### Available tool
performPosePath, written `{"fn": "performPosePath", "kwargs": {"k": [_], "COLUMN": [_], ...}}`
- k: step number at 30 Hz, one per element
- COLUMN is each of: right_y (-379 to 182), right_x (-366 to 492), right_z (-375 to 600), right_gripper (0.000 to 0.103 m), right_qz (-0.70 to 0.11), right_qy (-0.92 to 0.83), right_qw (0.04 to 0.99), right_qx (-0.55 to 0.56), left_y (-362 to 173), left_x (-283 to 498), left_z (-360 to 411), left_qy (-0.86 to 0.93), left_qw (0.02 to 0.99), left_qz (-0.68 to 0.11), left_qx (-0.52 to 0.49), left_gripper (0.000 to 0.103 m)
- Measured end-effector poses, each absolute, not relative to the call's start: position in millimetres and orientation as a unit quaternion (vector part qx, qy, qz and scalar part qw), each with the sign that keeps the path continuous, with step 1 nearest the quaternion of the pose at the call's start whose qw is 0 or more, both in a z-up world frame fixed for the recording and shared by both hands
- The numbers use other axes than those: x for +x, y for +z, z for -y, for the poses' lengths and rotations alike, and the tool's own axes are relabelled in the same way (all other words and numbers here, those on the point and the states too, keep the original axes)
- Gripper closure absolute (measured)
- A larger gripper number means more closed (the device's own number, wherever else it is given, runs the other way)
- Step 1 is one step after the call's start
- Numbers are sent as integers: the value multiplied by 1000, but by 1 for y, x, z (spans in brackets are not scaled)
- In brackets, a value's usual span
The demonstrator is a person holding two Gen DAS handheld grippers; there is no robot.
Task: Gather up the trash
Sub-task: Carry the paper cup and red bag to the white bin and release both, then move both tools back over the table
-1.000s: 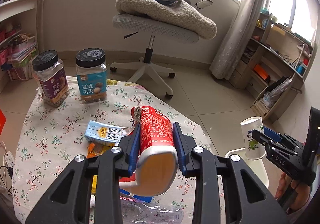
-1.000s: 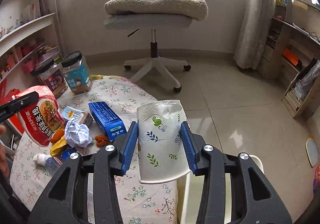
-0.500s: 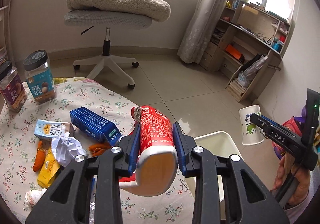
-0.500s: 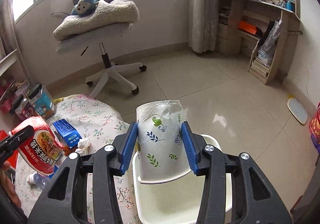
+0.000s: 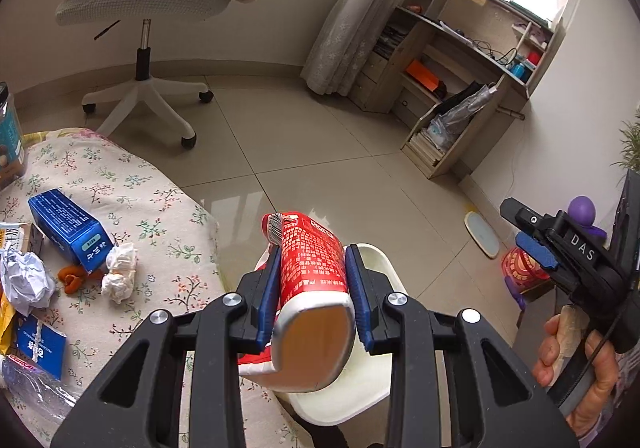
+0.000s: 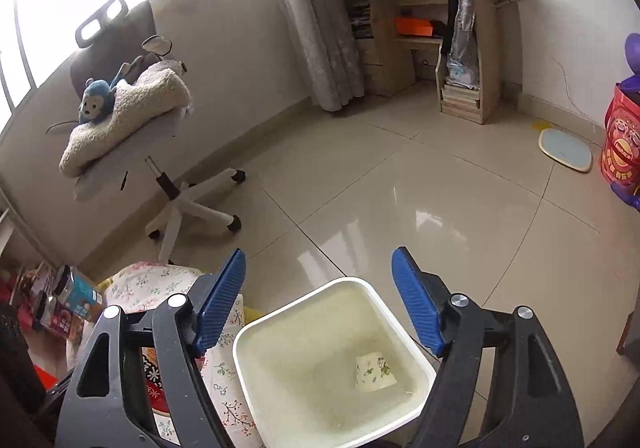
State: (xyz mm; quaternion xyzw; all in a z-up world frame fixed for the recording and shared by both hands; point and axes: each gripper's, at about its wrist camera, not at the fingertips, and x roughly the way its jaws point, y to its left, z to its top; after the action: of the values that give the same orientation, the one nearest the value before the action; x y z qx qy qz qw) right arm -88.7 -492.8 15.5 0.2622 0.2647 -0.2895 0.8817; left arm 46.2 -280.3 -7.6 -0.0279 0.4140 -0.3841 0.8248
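Release of the red snack bag point(image 5: 312, 268), clamped in the left gripper point(image 5: 313, 280), is best delayed until the white bin point(image 6: 256, 332), below the empty, spread right gripper point(image 6: 320, 300), is squarely beneath.

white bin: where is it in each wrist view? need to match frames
Left wrist: bin sits bottom centre, mostly hidden behind the held red bag.
Right wrist: bin sits bottom centre, open, with the paper cup inside.
Shared landmark: office chair.
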Motion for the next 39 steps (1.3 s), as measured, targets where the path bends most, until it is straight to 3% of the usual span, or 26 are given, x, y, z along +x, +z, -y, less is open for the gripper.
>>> {"fn": "performPosePath", "kwargs": {"k": [8,9,11,19,22,29,39], "right_y": [17,17,17,19,17,13,6], "right_x": [-112,-114,-116,-101,-89,-60,-14], "right_z": [515,517,519,496,482,436,361], "right_gripper": [24,23,22,7,7,7,7], "right_qz": [-242,-241,-241,-244,-252,-262,-275], "right_qy": [-327,-329,-334,-352,-351,-338,-289], "right_qw": [870,868,866,873,876,889,913], "right_qx": [280,284,286,233,212,162,86], "left_y": [-20,-21,-22,-8,0,7,-5], "left_x": [33,33,33,36,35,51,71], "left_z": [328,331,333,308,290,242,173], "left_qy": [-413,-415,-415,-360,-325,-260,-181], "left_qw": [795,791,787,840,871,909,928], "left_qz": [-443,-449,-455,-406,-368,-327,-325], "left_qx": [-32,-35,-41,-6,14,14,6], "left_gripper": [69,67,52,34,25,19,12]}}
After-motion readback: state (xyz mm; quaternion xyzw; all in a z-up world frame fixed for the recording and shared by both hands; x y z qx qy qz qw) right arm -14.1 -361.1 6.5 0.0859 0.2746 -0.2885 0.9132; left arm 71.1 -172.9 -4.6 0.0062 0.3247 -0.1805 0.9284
